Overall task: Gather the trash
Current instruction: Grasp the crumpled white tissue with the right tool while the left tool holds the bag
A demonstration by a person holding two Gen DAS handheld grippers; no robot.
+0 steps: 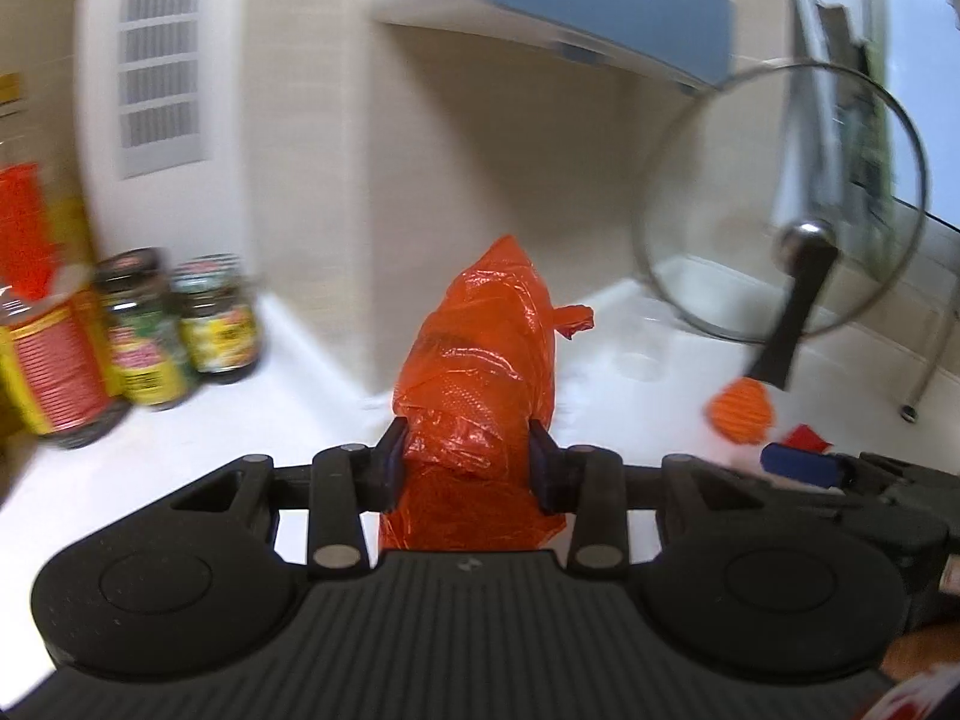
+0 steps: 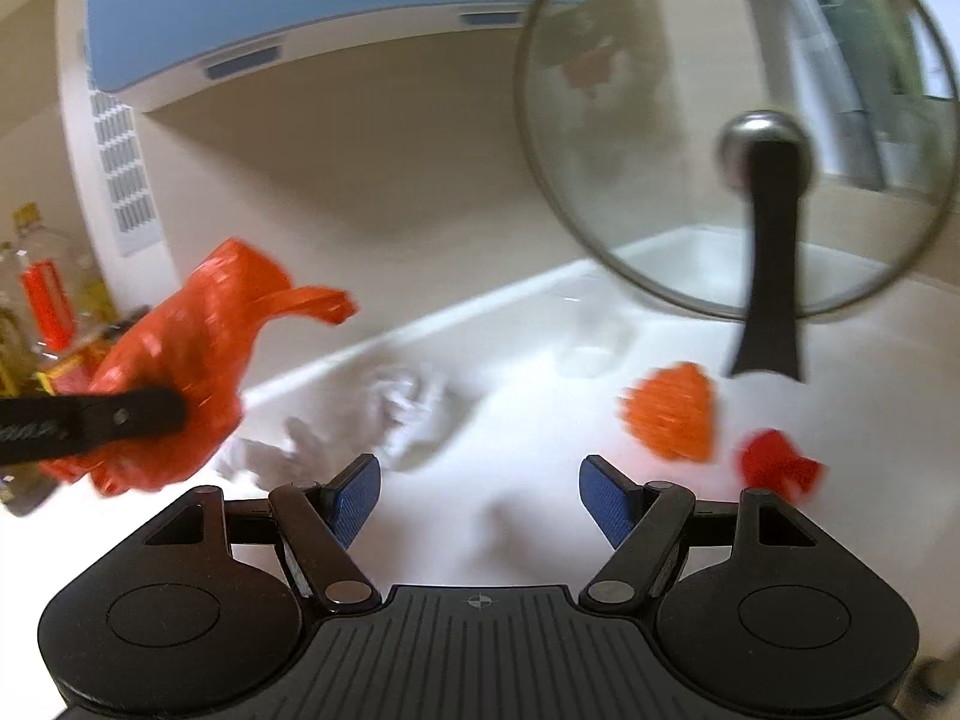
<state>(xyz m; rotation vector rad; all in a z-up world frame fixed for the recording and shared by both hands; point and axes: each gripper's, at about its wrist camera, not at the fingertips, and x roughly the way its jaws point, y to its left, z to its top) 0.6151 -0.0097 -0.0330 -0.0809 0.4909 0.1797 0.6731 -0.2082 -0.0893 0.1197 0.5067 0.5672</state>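
One orange bag (image 1: 474, 360) (pinched), left gripper (image 1: 468, 456)

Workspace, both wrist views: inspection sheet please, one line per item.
Surface: white countertop, bare patches between the scraps.
Job's things: orange plastic bag; crumpled white paper; orange scrap; red scrap.
Clutter: glass pot lid standing upright at the back; labelled jars and bottles at the left.
Grippers: left hand-held gripper closed on the orange plastic bag; right hand-held gripper open, nothing between its pads.
Cables: nothing seen.
Surroundings: beige tiled wall, blue cabinet overhead, white vent panel.
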